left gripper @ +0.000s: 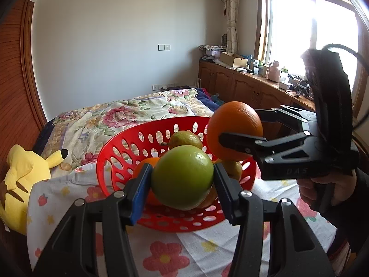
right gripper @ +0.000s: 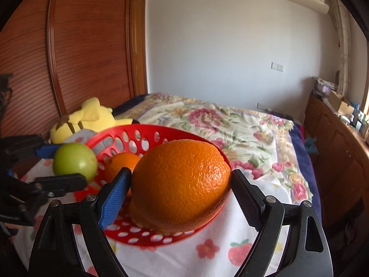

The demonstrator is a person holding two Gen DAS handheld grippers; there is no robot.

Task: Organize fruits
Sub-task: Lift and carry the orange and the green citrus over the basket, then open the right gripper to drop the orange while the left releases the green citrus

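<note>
My left gripper (left gripper: 182, 179) is shut on a green apple (left gripper: 182, 176), held above the near side of a red perforated basket (left gripper: 120, 147). My right gripper (right gripper: 181, 188) is shut on a large orange (right gripper: 181, 184), lifted over the basket's (right gripper: 147, 133) right side. In the left wrist view the same orange (left gripper: 234, 130) and right gripper (left gripper: 239, 128) hang to the right, with a hand (left gripper: 322, 189) on the handle. In the right wrist view the apple (right gripper: 75, 161) and left gripper (right gripper: 66, 164) show at left. A yellow-green fruit (left gripper: 185, 138) and another orange (right gripper: 123, 162) lie in the basket.
The basket stands on a white cloth (left gripper: 175, 251) printed with flowers and strawberries. Behind it lies a bed with a floral quilt (left gripper: 129, 113). A yellow plush toy (left gripper: 25, 170) sits at the left by a wooden wardrobe (right gripper: 76, 53). Cluttered wooden cabinets (left gripper: 249, 85) run under the window.
</note>
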